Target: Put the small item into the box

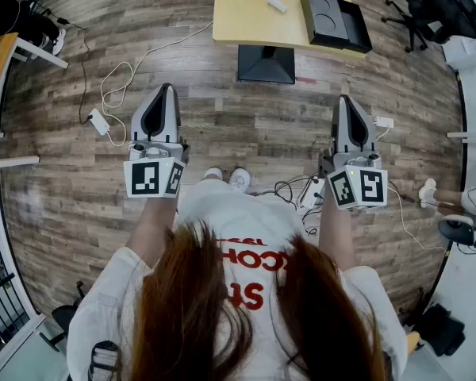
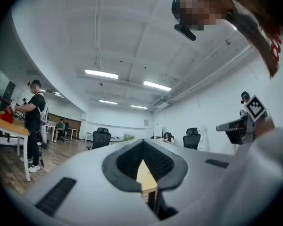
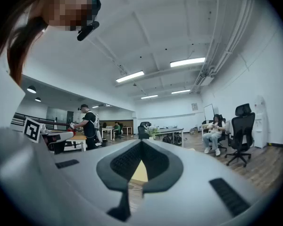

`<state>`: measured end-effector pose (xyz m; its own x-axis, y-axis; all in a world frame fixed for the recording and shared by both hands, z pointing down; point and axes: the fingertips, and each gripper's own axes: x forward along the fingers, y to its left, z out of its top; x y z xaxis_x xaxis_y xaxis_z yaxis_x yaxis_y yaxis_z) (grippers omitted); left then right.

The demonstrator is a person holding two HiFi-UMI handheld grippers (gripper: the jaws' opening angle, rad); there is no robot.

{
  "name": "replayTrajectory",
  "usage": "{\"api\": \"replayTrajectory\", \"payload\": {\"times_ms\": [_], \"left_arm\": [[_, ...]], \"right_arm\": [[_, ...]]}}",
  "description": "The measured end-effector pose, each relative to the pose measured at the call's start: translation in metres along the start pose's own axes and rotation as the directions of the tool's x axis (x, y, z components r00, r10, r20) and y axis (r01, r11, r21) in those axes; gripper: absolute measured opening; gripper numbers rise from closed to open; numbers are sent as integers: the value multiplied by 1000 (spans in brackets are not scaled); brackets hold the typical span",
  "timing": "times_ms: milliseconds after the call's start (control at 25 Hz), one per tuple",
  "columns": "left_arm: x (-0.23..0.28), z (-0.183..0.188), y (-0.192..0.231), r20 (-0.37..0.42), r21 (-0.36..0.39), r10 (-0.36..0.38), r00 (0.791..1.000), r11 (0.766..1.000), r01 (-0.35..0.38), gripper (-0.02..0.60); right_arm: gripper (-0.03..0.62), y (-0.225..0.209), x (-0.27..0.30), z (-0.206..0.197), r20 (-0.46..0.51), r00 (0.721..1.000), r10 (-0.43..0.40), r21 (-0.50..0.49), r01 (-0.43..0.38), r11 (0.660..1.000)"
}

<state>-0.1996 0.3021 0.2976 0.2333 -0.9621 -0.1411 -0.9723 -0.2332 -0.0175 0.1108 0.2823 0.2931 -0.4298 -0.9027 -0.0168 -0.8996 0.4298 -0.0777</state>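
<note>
I hold my left tongs (image 1: 166,92) and right tongs (image 1: 346,101) pressed together, empty, since the item (image 1: 278,4) lies far off at 12 o'clock on the desk (image 1: 238,14), beside the box (image 1: 335,20).

Bright, even light from ceiling strip lamps (image 2: 101,74). Soft shadow directly beneath the table (image 1: 246,14). Heavy fisheye bending throughout. Both gripper views have black corners and a blurred nearest foreground.

Black box (image 1: 335,20), white small item (image 1: 278,4) (pale yellow table (image 1: 238,10)).
</note>
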Motion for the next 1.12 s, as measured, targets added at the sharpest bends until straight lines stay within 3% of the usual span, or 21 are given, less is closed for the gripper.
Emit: {"api": "replayTrajectory", "payload": {"times_ms": [600, 1120], "left_arm": [[20, 2, 1, -3, 12, 6, 1000, 1000, -6, 6], [148, -12, 28, 28, -28, -82, 996, 996, 83, 6]], "right_arm": [[5, -2, 16, 7, 24, 999, 43, 52, -44, 998], [5, -44, 111, 25, 39, 999, -16, 42, 14, 999]]}}
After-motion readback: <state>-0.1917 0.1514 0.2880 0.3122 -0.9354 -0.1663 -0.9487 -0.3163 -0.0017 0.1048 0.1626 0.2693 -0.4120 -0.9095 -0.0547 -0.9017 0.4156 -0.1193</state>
